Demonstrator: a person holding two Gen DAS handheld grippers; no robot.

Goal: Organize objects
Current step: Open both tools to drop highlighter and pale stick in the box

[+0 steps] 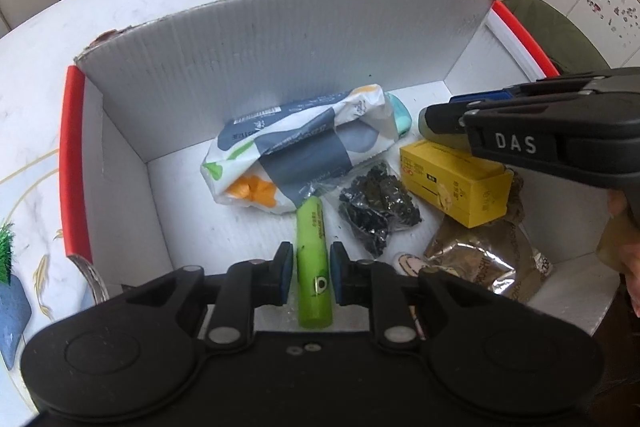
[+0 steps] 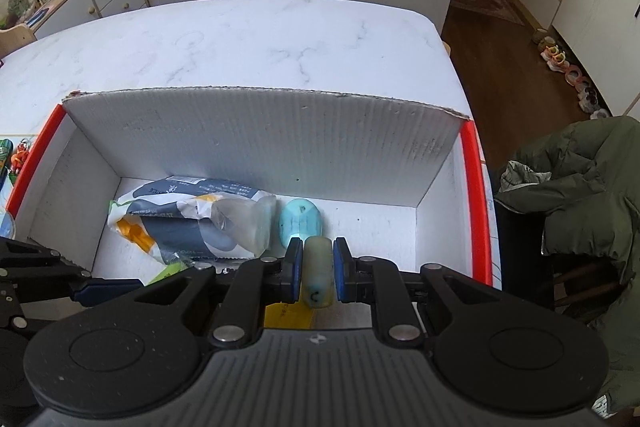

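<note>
Between left gripper (image 1: 307, 273) pads, green tube (image 1: 314, 267) lengthwise

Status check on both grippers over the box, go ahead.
Left gripper astride green marker, small gaps. Right gripper shut on pale cylinder above white box. Nothing blocking.

The box (image 2: 260, 131) is matt white corrugated cardboard with glossy red edging, standing on a smooth marble-patterned tabletop (image 2: 248, 43), and in it lie a crinkled glossy plastic bag (image 1: 296, 147), a shiny foil packet (image 1: 476, 259), a smooth green plastic marker (image 1: 314, 267) and a yellow paperboard carton (image 1: 452, 183).
</note>
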